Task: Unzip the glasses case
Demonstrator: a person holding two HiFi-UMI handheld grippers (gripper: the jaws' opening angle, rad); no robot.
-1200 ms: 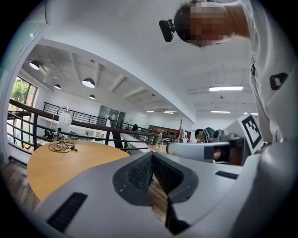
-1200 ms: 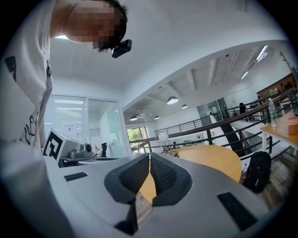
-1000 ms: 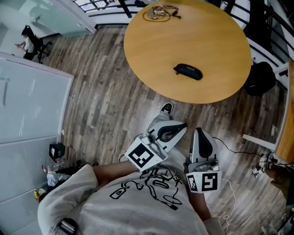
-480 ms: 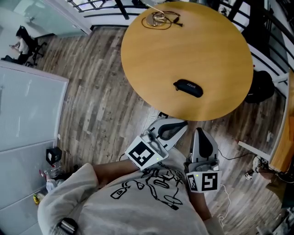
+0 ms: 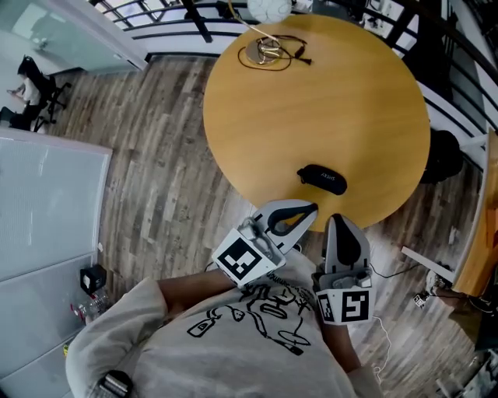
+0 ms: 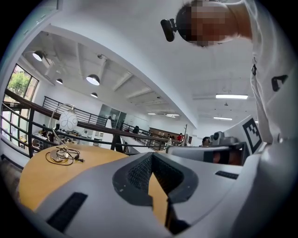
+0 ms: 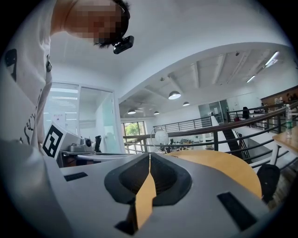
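The black zipped glasses case lies near the close edge of the round wooden table in the head view. My left gripper points toward it from just short of the table's edge, with its jaws shut and nothing between them. To its right, my right gripper is held upright near my body, also shut and empty. In the left gripper view the left gripper has its tips together, and in the right gripper view so does the right gripper. Neither gripper view shows the case.
A coiled cable and a white globe lamp sit at the table's far side. A black bag lies on the plank floor right of the table. Railings run behind the table, and a glass partition stands at left.
The table and case have drawn closer to me and lower in the head view. Both grippers keep the same pose in front of my body and stay shut.
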